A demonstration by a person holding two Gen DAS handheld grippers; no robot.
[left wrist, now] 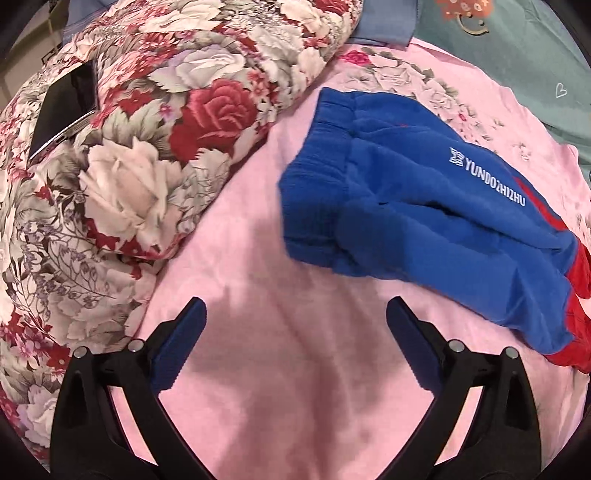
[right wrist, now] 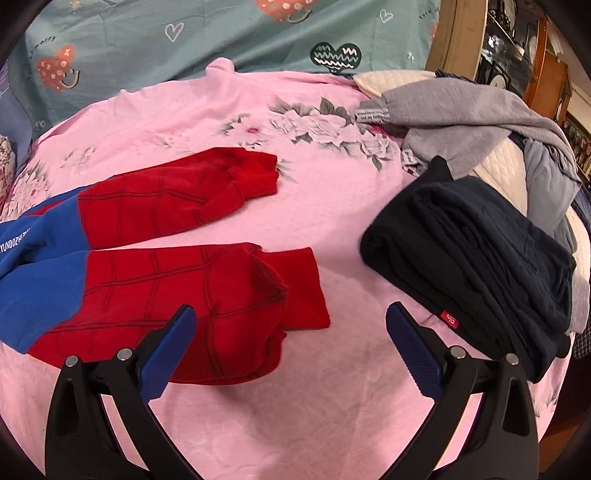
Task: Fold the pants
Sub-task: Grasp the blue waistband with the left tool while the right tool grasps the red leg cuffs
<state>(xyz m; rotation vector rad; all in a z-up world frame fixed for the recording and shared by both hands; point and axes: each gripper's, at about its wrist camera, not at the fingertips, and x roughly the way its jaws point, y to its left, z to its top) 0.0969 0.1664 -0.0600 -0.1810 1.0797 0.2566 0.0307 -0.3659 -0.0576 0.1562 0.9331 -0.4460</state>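
Blue and red fleece pants lie spread on a pink bed sheet. The left wrist view shows the blue waist part with white lettering, ahead and to the right of my left gripper, which is open and empty above bare sheet. The right wrist view shows the two red legs lying side by side with cuffs to the right. My right gripper is open and empty just above the near leg's cuff; its left finger overlaps that leg.
A rolled floral quilt with a phone on it lies to the left. A folded dark garment and grey clothes lie at the right on the pink sheet. A teal sheet lies behind.
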